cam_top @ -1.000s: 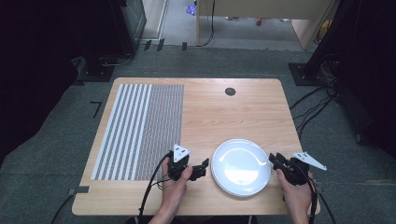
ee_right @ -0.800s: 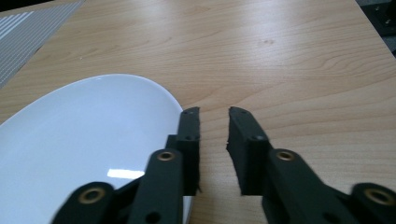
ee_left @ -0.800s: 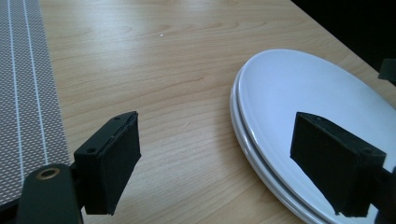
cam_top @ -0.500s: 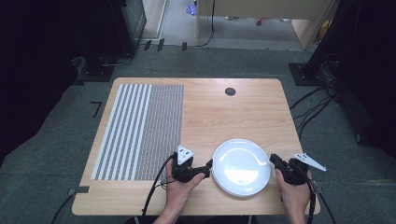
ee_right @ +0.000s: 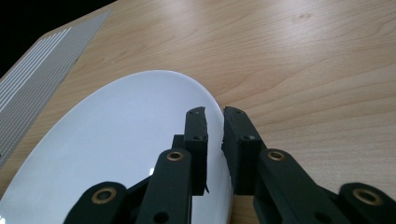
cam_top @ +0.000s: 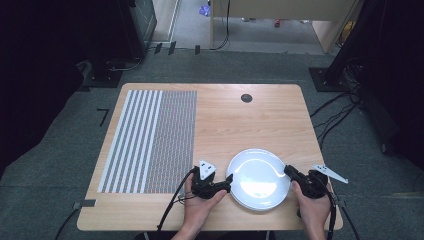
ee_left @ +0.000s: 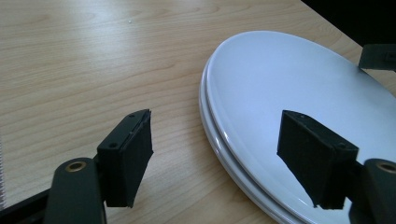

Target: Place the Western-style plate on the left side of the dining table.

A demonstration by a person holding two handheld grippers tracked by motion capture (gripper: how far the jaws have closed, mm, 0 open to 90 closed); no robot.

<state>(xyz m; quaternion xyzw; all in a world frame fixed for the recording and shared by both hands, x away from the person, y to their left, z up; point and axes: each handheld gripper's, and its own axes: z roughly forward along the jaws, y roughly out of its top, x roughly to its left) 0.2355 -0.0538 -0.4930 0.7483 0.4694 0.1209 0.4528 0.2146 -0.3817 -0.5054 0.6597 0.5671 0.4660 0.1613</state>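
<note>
2 stacked plates: the right gripper pinches their rim; the left gripper, jaws just narrowing yet spread, has moved in to straddle the opposite rim.

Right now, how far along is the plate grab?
Done: the right gripper is clamped on the top plate's right rim. In hand: the left gripper straddles the left rim, jaws apart and just closing, pads not yet touching. Two plates sit stacked, the lower plate showing under the top one. Left: close the left jaws and, probably, lift; the stack rests on the table.
</note>
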